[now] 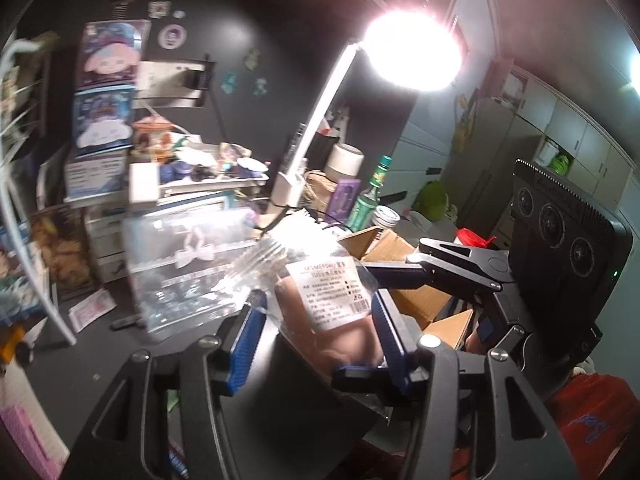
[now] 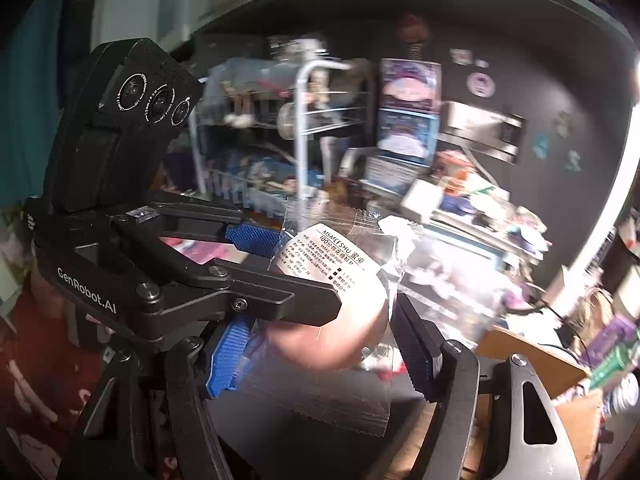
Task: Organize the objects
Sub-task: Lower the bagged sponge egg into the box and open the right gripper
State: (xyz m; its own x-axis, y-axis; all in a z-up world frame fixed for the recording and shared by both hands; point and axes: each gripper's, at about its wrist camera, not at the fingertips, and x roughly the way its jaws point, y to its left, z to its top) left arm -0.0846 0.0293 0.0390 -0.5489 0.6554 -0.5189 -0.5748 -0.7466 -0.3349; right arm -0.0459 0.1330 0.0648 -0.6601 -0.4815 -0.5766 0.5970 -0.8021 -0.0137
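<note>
Powder-puff packet (image 1: 332,304) | held in mid-air above cluttered desk (image 1: 100,344) | left gripper (image 2: 296,280) pinching its corner; right gripper (image 2: 320,364) spread around it | not yet stowed; sorting unfinished.

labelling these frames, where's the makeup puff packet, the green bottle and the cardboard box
makeup puff packet (image 1: 334,300): left wrist view, on its white label
green bottle (image 1: 370,200): left wrist view, on its body below the neck
cardboard box (image 1: 394,248): left wrist view, on its open top flap
</note>
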